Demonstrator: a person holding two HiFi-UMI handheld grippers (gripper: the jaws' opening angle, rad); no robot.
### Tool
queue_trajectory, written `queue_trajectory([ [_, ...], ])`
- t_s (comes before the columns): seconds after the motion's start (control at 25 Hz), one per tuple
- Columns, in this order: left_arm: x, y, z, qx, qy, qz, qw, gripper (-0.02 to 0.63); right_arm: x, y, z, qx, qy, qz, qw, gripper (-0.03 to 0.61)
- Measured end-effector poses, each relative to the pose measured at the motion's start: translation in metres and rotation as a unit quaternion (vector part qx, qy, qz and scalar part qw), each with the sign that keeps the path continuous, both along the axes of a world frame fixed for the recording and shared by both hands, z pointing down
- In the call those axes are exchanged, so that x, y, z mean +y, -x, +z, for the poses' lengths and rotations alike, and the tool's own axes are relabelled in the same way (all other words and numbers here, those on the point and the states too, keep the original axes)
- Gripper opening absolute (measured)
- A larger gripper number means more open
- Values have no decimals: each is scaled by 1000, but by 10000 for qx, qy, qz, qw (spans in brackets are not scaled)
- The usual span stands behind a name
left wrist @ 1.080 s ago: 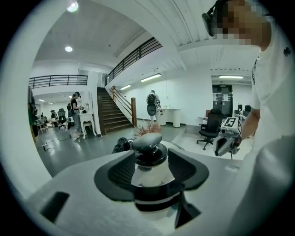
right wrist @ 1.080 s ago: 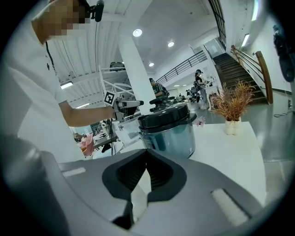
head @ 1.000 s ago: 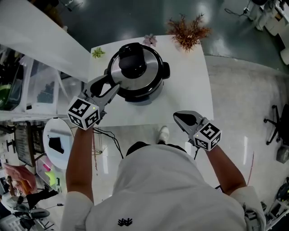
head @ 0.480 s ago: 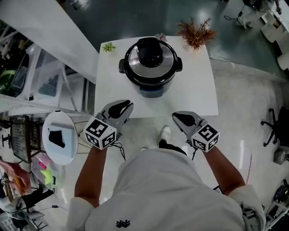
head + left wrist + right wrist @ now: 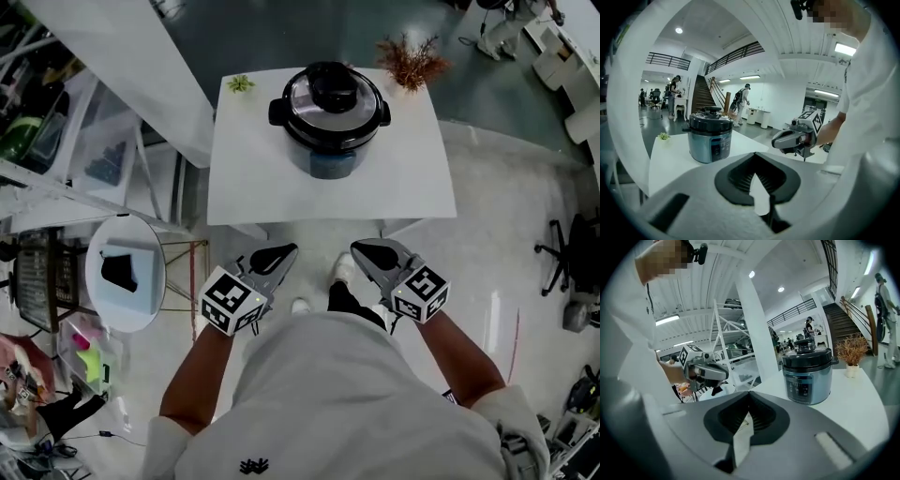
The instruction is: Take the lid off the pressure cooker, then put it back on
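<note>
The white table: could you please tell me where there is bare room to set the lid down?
Bare: the wide strip of table between the pressure cooker and the near edge, plus both sides of the cooker. Crowded: the far corners, with a small green plant and a reddish dried plant.

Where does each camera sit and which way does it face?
Head view: head-mounted, looking steeply down at the pressure cooker on the table; torso, arms, left tongs, right tongs show.
Left gripper view: on the left tongs, along shut jaws toward the cooker; right tongs at right.
Right gripper view: on the right tongs, likewise; left tongs at left.
All share the lidded cooker.
</note>
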State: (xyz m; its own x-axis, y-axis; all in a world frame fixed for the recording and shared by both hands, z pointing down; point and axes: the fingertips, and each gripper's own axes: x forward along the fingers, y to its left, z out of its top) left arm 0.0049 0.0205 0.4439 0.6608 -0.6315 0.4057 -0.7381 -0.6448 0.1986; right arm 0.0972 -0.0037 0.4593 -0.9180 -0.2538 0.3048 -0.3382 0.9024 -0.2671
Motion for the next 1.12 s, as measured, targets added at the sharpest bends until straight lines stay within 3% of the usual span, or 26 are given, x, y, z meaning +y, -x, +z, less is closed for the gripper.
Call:
queue_trajectory([
  [0.4, 58, -8, 7, 84, 127, 365, 9992, 6, 58, 14, -5, 75, -63, 35, 9999, 14],
  [1.12, 93, 12, 10, 195, 92, 273, 9994, 6, 97, 34, 1, 254, -118, -122, 9995, 12],
])
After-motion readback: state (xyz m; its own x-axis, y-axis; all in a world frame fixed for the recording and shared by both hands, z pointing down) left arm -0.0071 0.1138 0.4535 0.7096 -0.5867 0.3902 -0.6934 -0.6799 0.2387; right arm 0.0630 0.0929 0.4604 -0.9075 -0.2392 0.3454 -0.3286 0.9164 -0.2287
